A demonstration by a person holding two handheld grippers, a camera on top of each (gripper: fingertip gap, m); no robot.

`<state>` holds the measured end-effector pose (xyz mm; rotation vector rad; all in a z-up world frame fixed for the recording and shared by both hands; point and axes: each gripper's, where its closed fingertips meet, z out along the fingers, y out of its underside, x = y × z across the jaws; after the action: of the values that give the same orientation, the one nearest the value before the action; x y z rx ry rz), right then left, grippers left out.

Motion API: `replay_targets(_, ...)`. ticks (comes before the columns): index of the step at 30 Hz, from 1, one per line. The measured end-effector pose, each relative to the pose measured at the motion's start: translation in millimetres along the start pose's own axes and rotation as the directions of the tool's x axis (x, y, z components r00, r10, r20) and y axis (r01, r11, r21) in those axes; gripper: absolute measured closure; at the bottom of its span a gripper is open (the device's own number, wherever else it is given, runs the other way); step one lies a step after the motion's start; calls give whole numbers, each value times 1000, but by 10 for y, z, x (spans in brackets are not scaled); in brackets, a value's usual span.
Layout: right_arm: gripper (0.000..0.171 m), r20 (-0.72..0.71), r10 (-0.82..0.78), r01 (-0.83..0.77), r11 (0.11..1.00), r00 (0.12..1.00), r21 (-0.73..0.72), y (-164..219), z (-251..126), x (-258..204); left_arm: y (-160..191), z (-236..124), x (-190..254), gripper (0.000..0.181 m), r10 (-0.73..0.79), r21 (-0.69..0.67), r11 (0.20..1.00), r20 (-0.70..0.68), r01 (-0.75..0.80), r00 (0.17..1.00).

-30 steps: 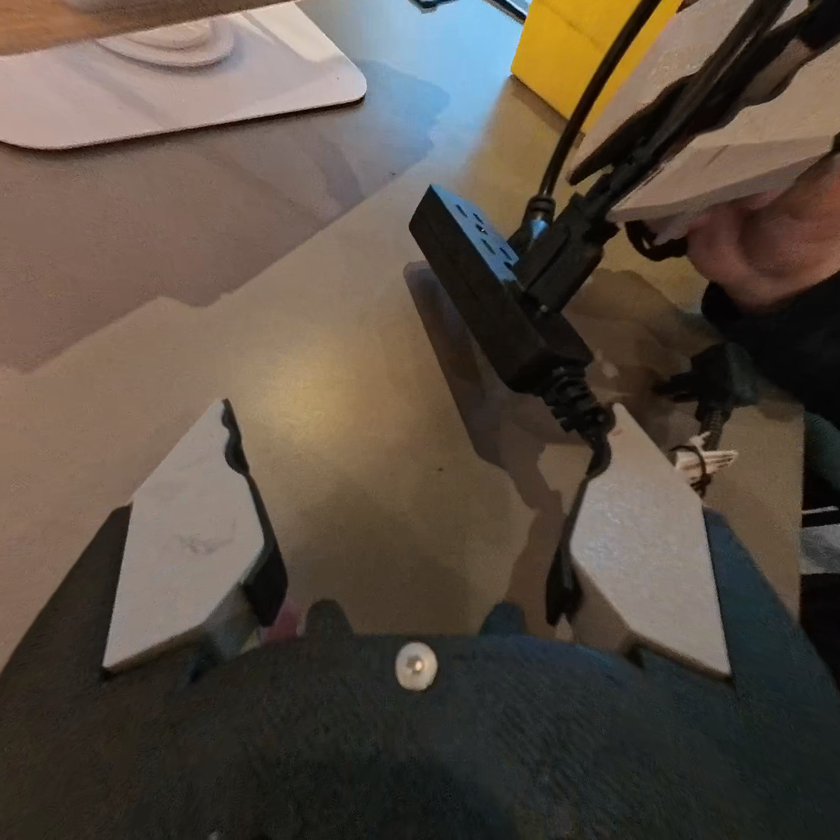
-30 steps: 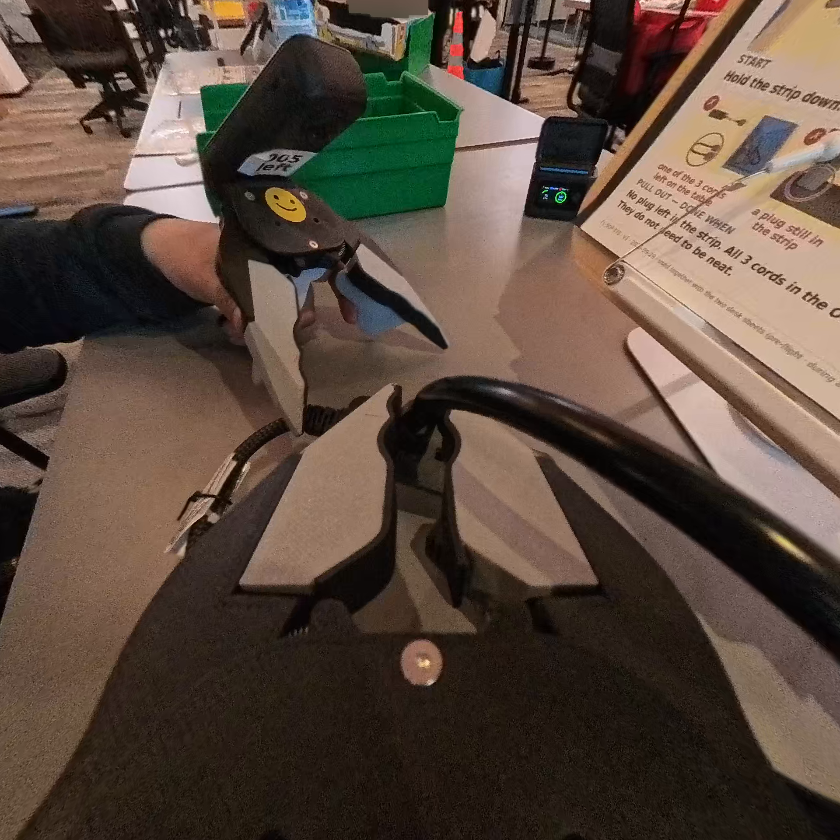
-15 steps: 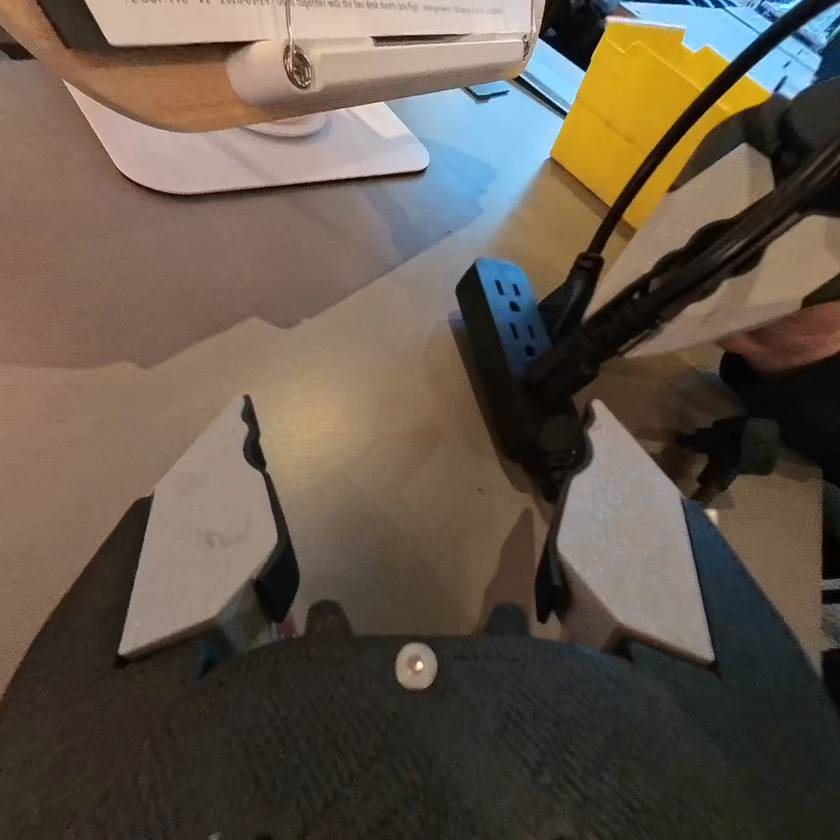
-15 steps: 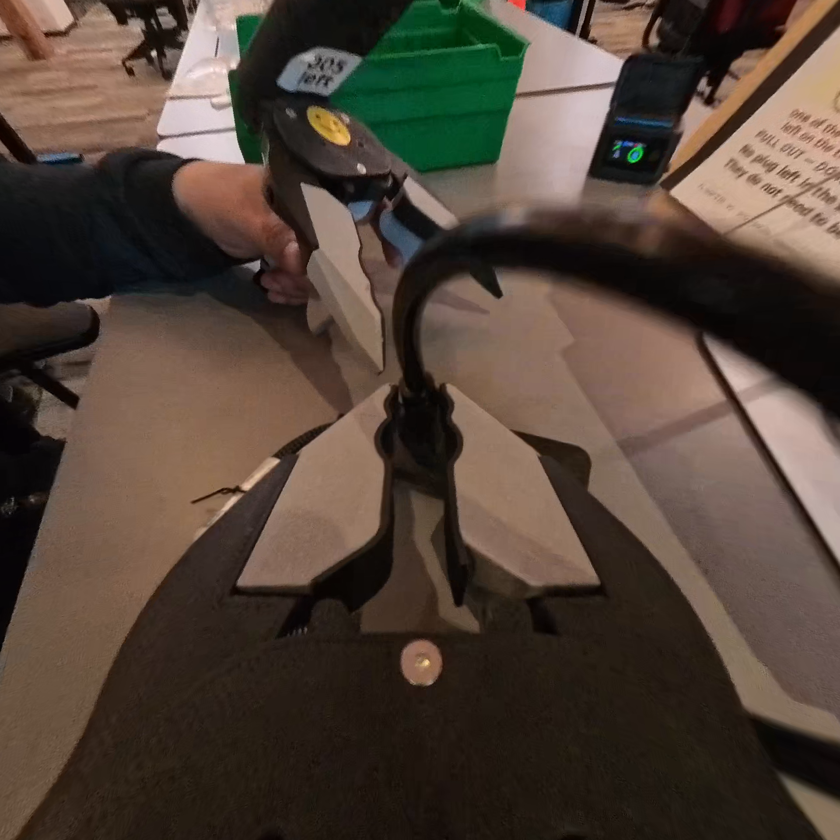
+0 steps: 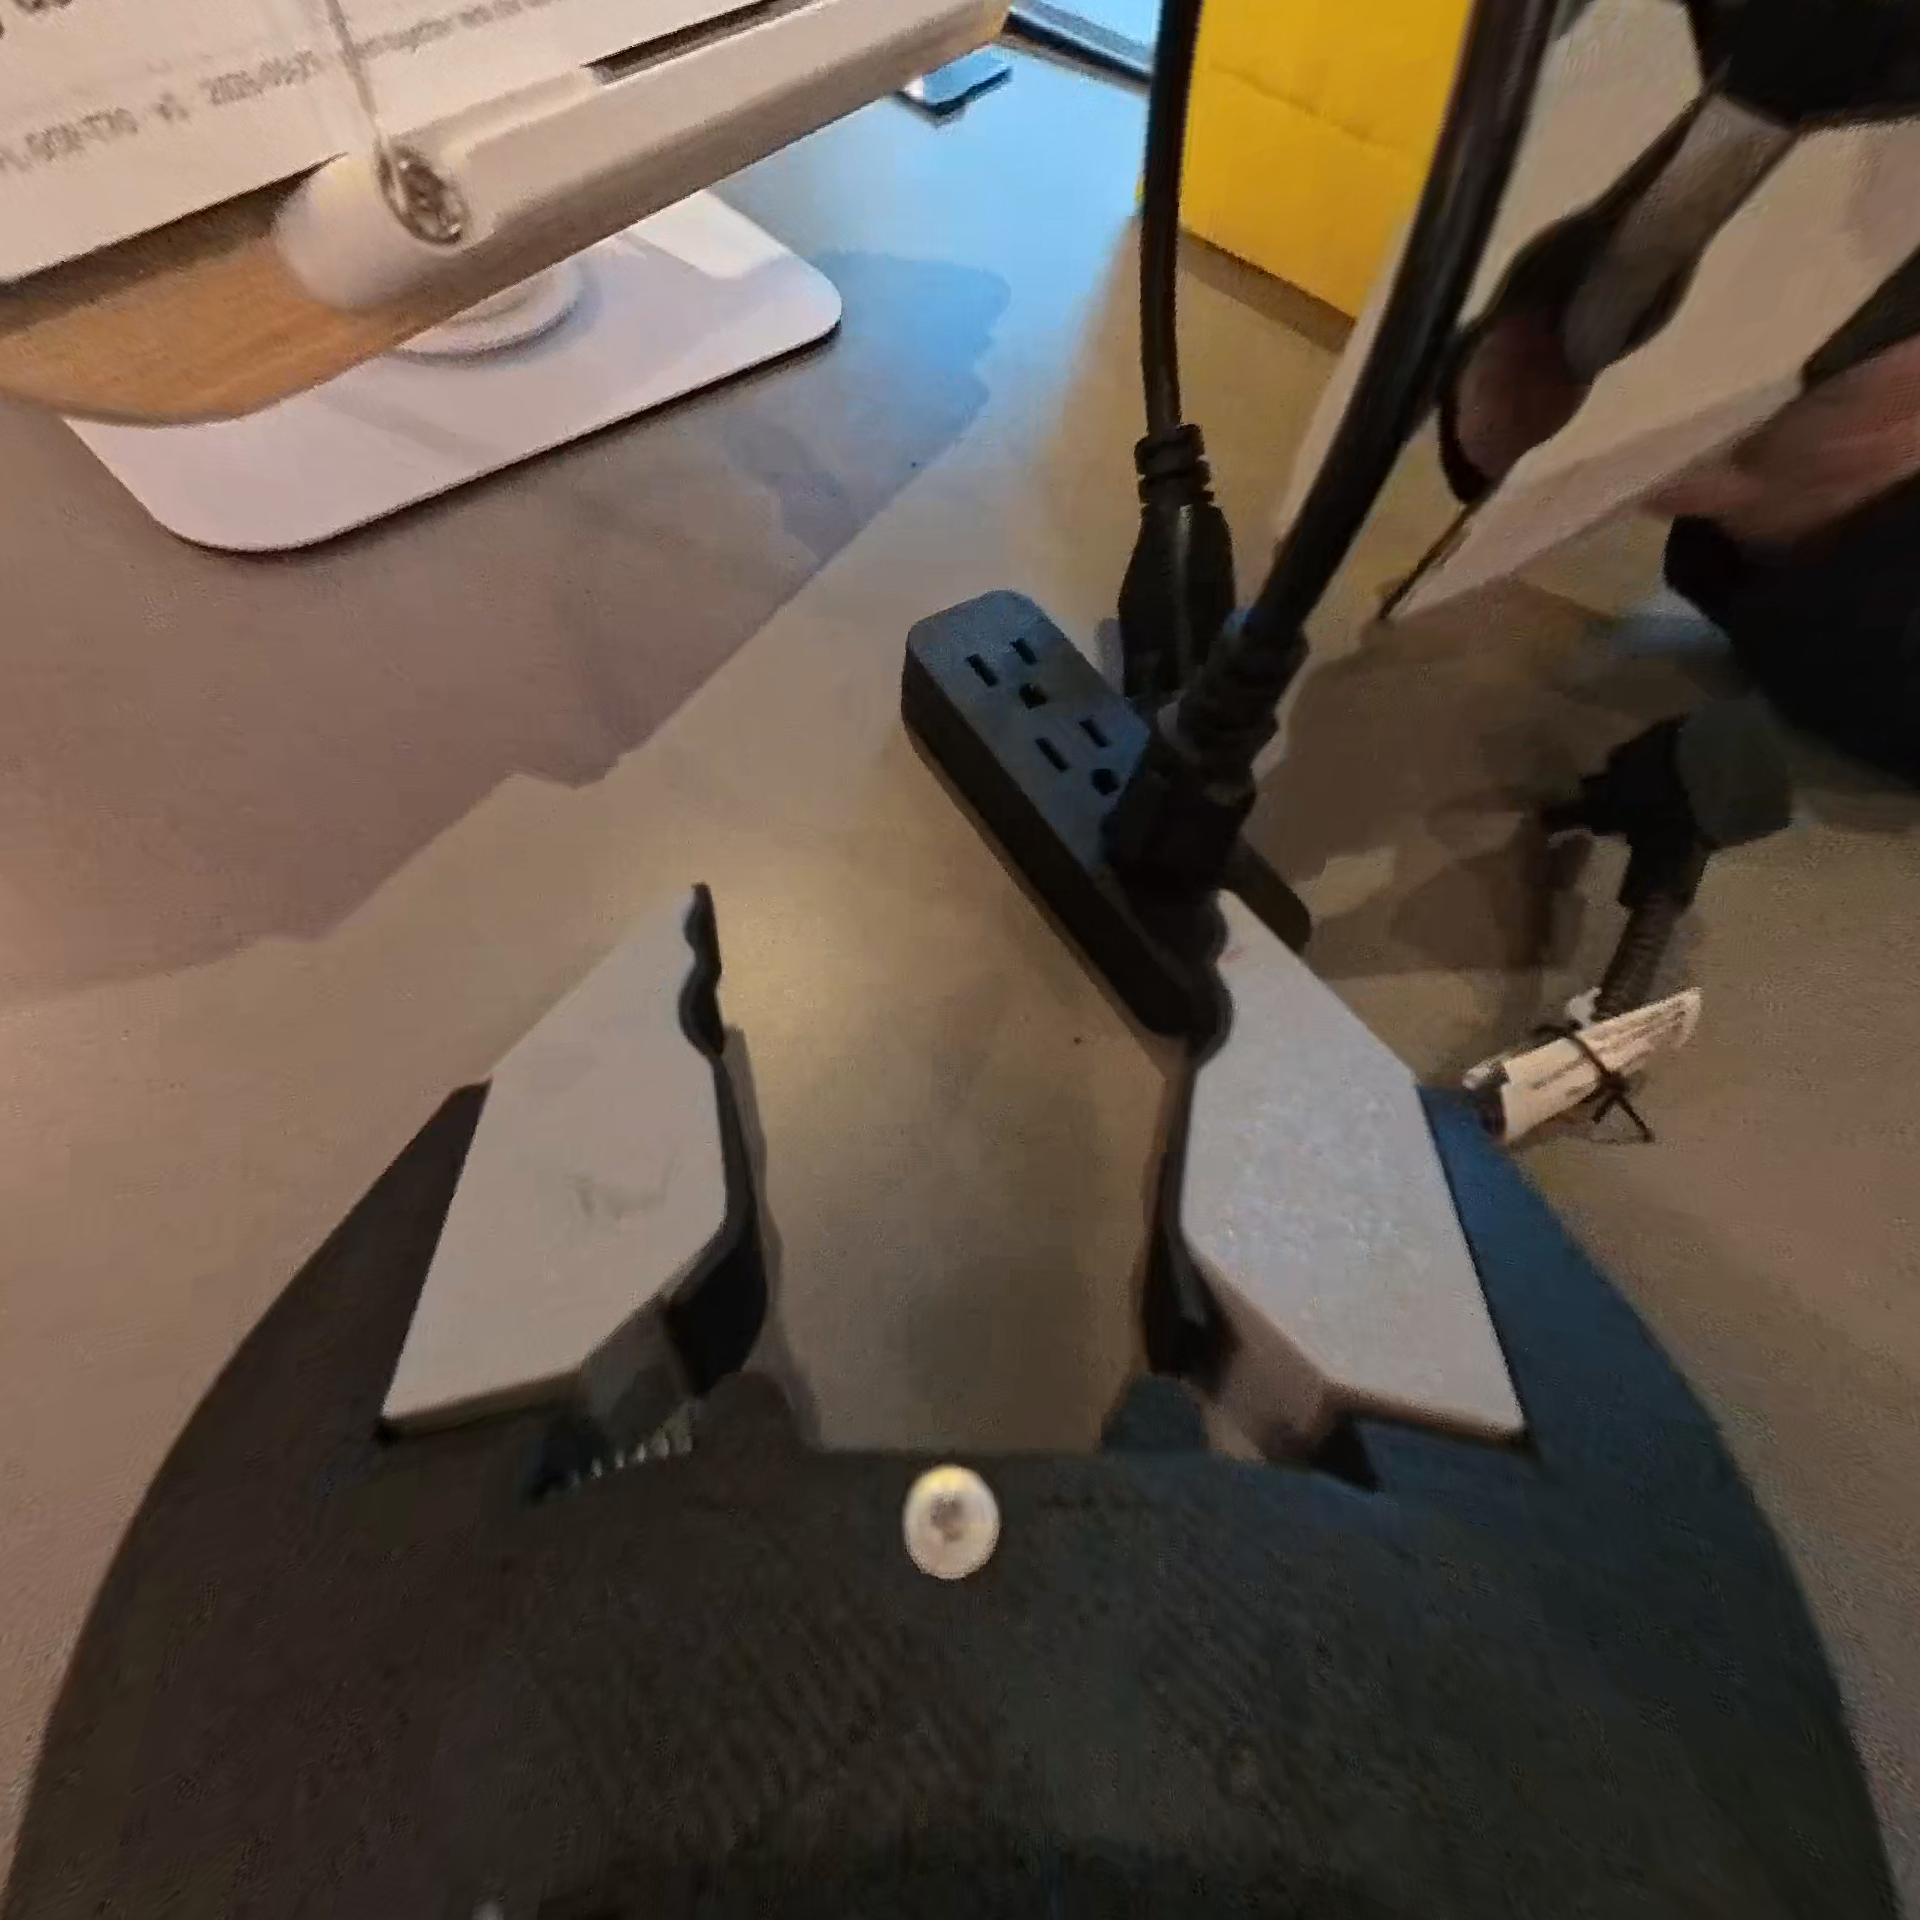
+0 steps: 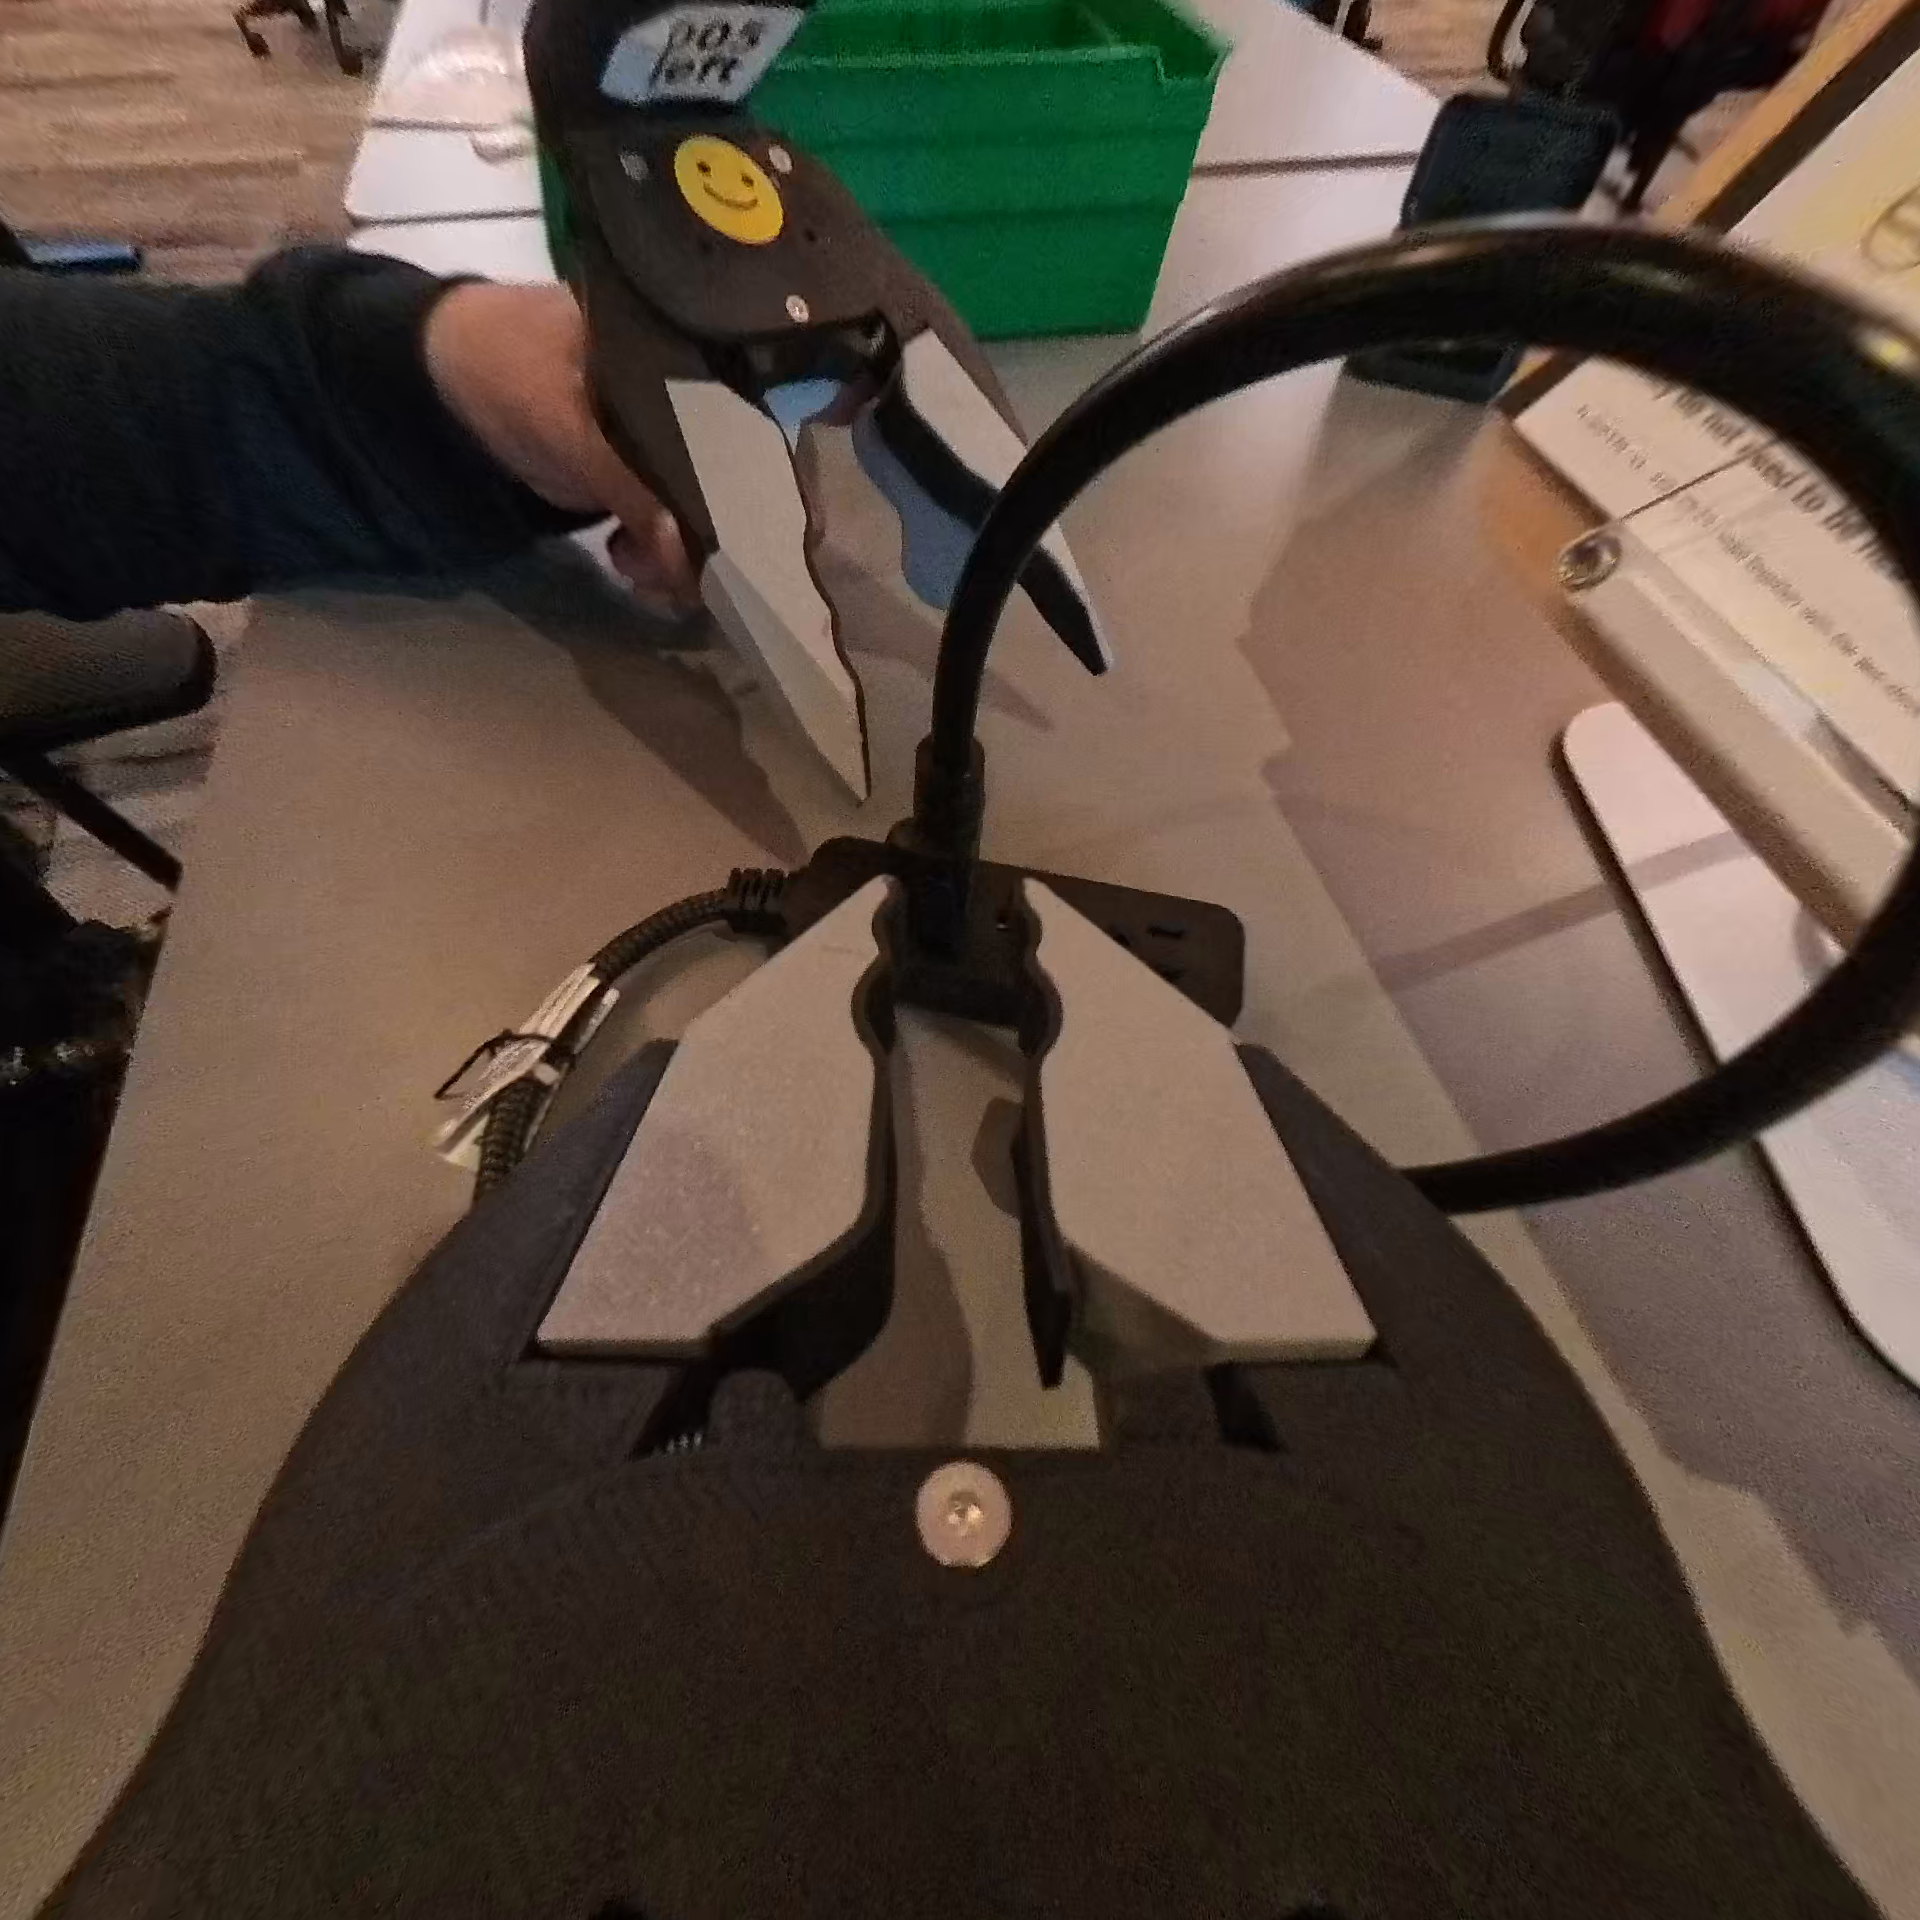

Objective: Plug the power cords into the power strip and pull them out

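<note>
Two matte-black, boxy plugs [image 5: 1179, 800] on strip [image 5: 1023, 769]

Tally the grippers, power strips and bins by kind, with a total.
Grippers: 2 (left gripper open, right gripper shut on a plug)
Power strip: 1
Bins: 2 (green bin, yellow bin)
Total: 5

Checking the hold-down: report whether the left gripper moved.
Yes. The left gripper advanced; its finger went from the ribbed cord collar onto the power strip's near end.
</note>
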<state>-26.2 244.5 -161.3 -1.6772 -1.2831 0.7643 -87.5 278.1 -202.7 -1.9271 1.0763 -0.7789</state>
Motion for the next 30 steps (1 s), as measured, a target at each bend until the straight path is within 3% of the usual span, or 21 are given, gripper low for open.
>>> replay_targets(2,154,-14,-22,22,999,1000,41,-63,-91,13,-24,-25,-3,115,82,3,997,18,-82,996)
replay_targets(6,155,-68,-73,82,987,995,136,-181,-221,53,-197,-142,-196,152,212,80,970,179,-229,961)
replay_targets(9,150,-49,-27,35,981,998,188,-196,-182,76,-328,-253,-275,181,192,159,959,238,-233,952)
replay_targets(14,132,-61,44,-34,987,997,158,-109,-64,106,-460,-384,-236,181,-9,318,948,70,-14,998)
replay_targets(18,132,-100,23,-9,990,995,140,-69,-35,88,-474,-458,-335,181,-108,364,926,-1,101,994)
replay_targets(23,133,-106,1,10,995,994,104,-16,7,59,-461,-463,-335,177,-110,363,926,-5,104,994)
replay_targets(27,140,-52,-83,90,988,995,130,-139,-25,-157,-361,-345,-206,167,-17,287,958,13,13,1000)
replay_targets(29,145,-33,-139,142,975,990,169,-255,-64,-299,-263,-232,-126,153,21,212,977,22,-25,1000)
replay_targets(30,148,-28,-160,162,967,987,198,-321,-82,-362,-219,-171,-92,136,18,179,984,17,-21,1000)
